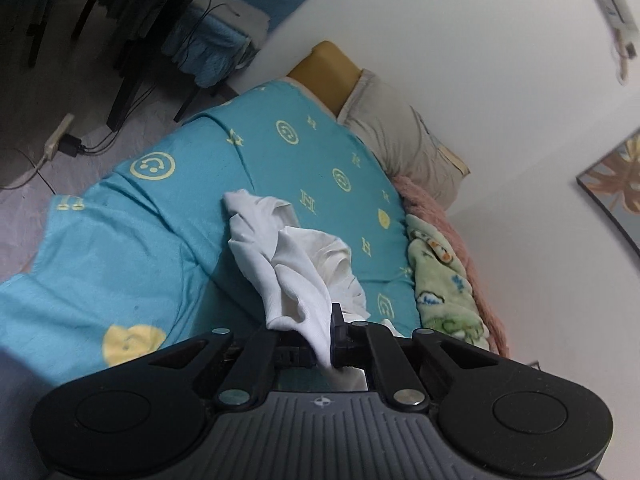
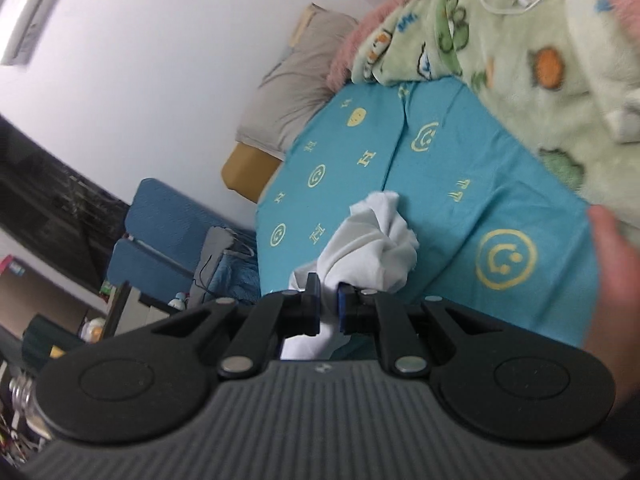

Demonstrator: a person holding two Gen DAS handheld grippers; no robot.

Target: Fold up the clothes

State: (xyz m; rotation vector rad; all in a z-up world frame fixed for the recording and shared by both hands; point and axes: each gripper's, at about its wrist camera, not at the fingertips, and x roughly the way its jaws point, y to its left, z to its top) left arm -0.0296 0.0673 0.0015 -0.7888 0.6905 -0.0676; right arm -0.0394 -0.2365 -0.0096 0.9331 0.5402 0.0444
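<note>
White garment (image 1: 296, 256) bunched, lifted partly off teal bed sheet (image 1: 132, 248). Left tongs (image 1: 320, 332) clamped on one edge; right tongs (image 2: 329, 296) clamped on another fold. Green fleece blanket (image 2: 520, 48) beside, grey pillow (image 1: 400, 136) beyond.

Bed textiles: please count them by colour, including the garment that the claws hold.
White: 1, garment
Teal: 1, smiley-print sheet
Beige: 1, pillow
Green: 1, fleece blanket
Pink: 1, fuzzy blanket
Total: 5
</note>
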